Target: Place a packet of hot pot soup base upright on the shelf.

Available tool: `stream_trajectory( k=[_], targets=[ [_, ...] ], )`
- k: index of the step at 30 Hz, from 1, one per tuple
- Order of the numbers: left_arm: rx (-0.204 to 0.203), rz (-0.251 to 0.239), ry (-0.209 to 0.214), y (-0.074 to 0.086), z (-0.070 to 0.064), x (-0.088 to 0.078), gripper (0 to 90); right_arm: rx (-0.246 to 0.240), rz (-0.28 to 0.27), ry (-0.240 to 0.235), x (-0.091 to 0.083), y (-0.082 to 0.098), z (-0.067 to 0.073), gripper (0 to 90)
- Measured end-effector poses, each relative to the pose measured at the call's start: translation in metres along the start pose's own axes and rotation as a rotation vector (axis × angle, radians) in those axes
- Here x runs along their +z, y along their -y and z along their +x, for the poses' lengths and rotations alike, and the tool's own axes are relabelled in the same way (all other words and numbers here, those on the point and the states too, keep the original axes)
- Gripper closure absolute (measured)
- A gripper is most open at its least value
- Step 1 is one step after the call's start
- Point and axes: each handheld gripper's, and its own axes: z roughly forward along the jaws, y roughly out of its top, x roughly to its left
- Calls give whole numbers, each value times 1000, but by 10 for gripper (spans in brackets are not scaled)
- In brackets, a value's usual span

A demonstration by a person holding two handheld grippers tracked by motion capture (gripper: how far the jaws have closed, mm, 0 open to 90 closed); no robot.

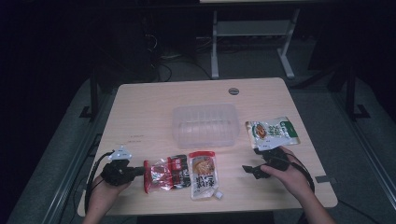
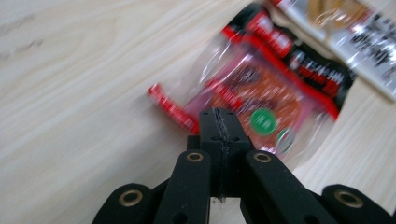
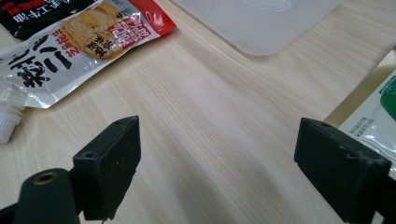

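My left fingers (image 2: 219,122) pinch the red snack packet (image 2: 261,88); right fingers (image 3: 224,163) wide, empty — next, lift it into the clear tub (image 1: 205,123).

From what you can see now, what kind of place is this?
Probably a lab or office workroom: a light wooden table on grey carpet, another desk's white legs with cables behind, and snack packets beside a clear plastic container.

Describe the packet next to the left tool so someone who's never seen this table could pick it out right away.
Start at the clear tub in the middle of the table and come toward the near edge, where two packets lie side by side. Take the left one, the red packet, by the shut left tool. It is clear film with red and black print and reddish food inside; the white pouch beside it has a spout.
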Motion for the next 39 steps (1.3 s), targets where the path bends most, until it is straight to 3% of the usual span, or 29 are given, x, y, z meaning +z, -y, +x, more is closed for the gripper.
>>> stream_trajectory(
  k=[4, 7, 12, 16, 19, 21, 28, 33, 39],
  targets=[
    [48, 57, -9, -4, -3, 13, 898, 5, -8, -12, 1, -3, 3, 142],
    [55, 91, -15, 0, -1, 16, 897, -3, -17, -19, 3, -6, 6, 142],
    [34, 100, -14, 5, 3, 16, 898, -5, -35, -43, 5, -14, 14, 142],
    [30, 111, -23, 6, 4, 16, 898, -38, -46, -71, 7, -25, 23, 142],
    [36, 122, -30, 7, 4, 16, 898, -32, -64, -111, 11, -33, 29, 142],
    [40, 131, -31, 7, 5, 16, 898, -1, -69, -143, 18, -42, 37, 143],
    [35, 132, -34, 8, 5, 17, 898, 6, -91, -226, 34, -60, 49, 143],
    [25, 130, -36, 9, 5, 17, 898, -33, -82, -264, 52, -77, 63, 148],
    [24, 128, -36, 9, 5, 16, 898, -44, -73, -312, 68, -86, 75, 168]
  ],
)
